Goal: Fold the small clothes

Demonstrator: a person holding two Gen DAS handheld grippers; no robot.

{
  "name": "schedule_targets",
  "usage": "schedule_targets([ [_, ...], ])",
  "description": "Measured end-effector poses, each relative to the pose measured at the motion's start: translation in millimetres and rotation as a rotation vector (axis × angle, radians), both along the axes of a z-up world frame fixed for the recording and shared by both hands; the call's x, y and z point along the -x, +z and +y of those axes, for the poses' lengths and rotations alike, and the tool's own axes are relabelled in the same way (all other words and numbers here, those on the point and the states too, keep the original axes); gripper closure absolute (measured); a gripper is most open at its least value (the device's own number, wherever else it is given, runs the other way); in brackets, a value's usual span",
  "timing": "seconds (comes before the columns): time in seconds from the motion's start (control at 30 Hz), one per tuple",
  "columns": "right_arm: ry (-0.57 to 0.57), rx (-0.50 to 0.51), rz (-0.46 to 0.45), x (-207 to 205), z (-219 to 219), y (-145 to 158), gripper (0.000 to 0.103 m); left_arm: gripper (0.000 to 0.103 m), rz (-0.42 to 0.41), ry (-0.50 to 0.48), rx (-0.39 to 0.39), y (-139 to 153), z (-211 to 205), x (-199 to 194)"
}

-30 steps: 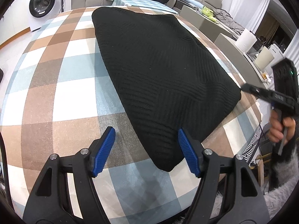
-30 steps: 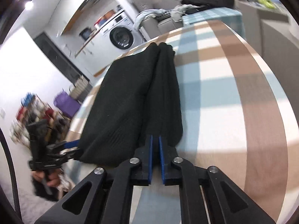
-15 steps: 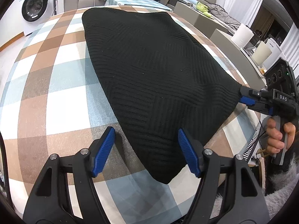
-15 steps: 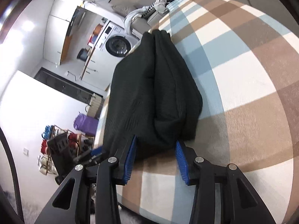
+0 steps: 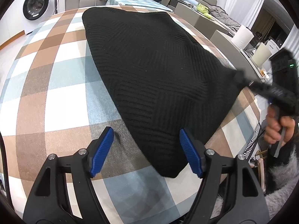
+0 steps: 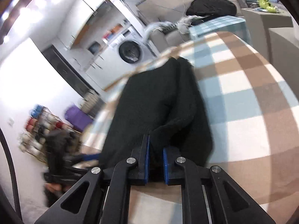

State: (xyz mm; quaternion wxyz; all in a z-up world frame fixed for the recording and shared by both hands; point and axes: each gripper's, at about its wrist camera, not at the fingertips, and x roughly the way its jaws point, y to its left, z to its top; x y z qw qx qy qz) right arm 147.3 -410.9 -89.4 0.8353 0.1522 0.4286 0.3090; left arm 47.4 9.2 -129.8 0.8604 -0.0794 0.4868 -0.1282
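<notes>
Taking the black knitted garment (image 5: 149, 78) as the landmark, it lies spread on the checked tablecloth (image 5: 61, 85), its broad far edge towards the washing machine (image 5: 36, 3) and its near end narrowing to a rounded corner. To its left, the left gripper (image 5: 145, 149) hovers over that near corner with its jaws standing wide apart, one blue pad over bare cloth to the left of the garment, the other over the knit; the pads do not seem to press on anything, so nothing is held there. On the garment's right side, the right gripper (image 6: 155, 160) has just closed its jaws on a bunched corner, and in the right wrist view dark knit fills the narrow gap between the blue pads; a hand (image 5: 278, 128) works its handle just beyond the table edge. As I judge it, the chief risk is that this pinch takes only the top layer or a thin lip of the thick knit, so that a pull would slip the fabric free or drag the piece askew across the smooth cloth. With the left corner not yet caught, a lift from the right alone could skew the fold or slide the garment towards the table edge. The garment looks heavy and soft, ribbed in panels that run in different directions, already doubled along its right side, and pulled to a point where it is pinched.
</notes>
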Motion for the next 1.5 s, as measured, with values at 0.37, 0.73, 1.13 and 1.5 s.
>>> schedule_targets([
  [0.37,-0.115,0.017,0.059,2.5,-34.3,-8.1,0.074,0.033,-0.021,0.053,0.002,6.2,5.9,-0.9],
  [0.73,0.029,0.095,0.004,-45.1,34.3,-19.4,0.097,0.033,-0.027,0.137,0.024,4.4,11.5,-16.9],
  [1.13,-0.037,0.126,-0.02,-47.6,1.9,-2.7,0.049,0.033,-0.014,0.179,0.07,1.9,17.0,-35.1],
  [1.5,-0.025,0.203,0.04,-84.1,24.9,-28.3,0.074,0.058,-0.017,0.161,0.031,-2.9,8.2,-57.0],
])
